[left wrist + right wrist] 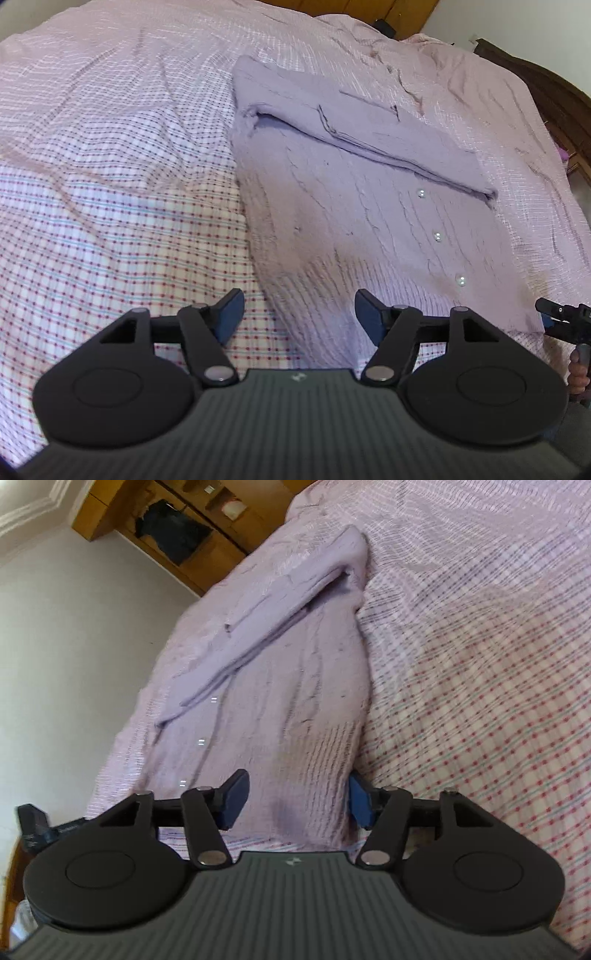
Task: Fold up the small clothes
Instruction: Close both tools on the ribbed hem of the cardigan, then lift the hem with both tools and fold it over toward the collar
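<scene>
A small lilac knit cardigan (351, 206) with pearl buttons (437, 236) lies flat on the bed, its sleeves folded across the upper part. My left gripper (299, 317) is open, its blue pads hovering at the cardigan's ribbed hem near the lower left corner. In the right wrist view the same cardigan (280, 686) stretches away from my right gripper (297, 801), which is open with its jaws either side of the hem. The right gripper also shows at the far right of the left wrist view (561, 321).
The bed is covered by a pink checked sheet (110, 166), wrinkled to the left of the cardigan. A dark wooden headboard (554, 85) borders the far right. A wooden wardrobe (177, 528) with dark clothes stands beyond the bed's edge by a white wall.
</scene>
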Demonstrator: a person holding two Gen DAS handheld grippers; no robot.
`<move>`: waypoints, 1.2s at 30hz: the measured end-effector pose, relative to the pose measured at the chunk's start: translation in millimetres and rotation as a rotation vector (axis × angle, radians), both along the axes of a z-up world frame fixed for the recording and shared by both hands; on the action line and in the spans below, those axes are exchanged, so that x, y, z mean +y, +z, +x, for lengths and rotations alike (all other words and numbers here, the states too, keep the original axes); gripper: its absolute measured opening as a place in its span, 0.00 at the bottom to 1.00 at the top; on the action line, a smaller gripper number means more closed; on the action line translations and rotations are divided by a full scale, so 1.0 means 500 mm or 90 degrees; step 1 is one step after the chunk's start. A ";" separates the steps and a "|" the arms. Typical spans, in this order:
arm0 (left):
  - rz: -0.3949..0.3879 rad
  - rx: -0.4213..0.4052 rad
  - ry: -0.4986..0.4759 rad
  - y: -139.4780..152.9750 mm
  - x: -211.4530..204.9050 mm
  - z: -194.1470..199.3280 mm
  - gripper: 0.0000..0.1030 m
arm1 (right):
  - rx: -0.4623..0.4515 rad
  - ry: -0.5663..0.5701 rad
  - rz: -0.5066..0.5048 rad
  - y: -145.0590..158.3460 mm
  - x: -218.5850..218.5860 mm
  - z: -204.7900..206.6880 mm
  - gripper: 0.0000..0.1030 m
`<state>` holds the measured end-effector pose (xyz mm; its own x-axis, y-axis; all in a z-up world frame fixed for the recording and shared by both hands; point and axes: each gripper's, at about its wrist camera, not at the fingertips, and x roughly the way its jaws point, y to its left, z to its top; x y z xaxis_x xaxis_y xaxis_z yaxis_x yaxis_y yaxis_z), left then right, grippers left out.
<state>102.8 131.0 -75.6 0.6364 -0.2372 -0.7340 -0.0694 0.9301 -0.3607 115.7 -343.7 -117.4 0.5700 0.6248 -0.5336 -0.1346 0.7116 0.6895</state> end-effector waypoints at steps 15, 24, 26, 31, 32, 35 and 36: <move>-0.073 0.033 -0.032 -0.026 0.002 0.010 0.92 | 0.038 -0.007 0.132 -0.058 -0.021 0.026 0.44; -0.125 0.035 0.041 -0.037 0.048 -0.010 0.55 | 0.045 -0.018 0.095 -0.065 -0.011 0.030 0.13; -0.102 0.045 0.026 -0.034 0.035 -0.004 0.55 | 0.041 -0.018 0.092 -0.065 -0.010 0.027 0.12; -0.102 0.056 0.052 -0.040 0.040 -0.001 0.18 | 0.041 -0.026 0.110 -0.068 -0.022 0.013 0.11; -0.120 0.055 0.061 -0.044 0.047 0.000 0.16 | 0.042 -0.028 0.112 -0.069 -0.023 0.012 0.11; -0.149 0.035 0.081 -0.044 0.062 -0.010 0.14 | 0.041 -0.033 0.108 -0.065 -0.021 0.008 0.11; -0.152 0.028 0.086 -0.042 0.066 -0.014 0.14 | 0.040 -0.034 0.106 -0.064 -0.021 0.007 0.11</move>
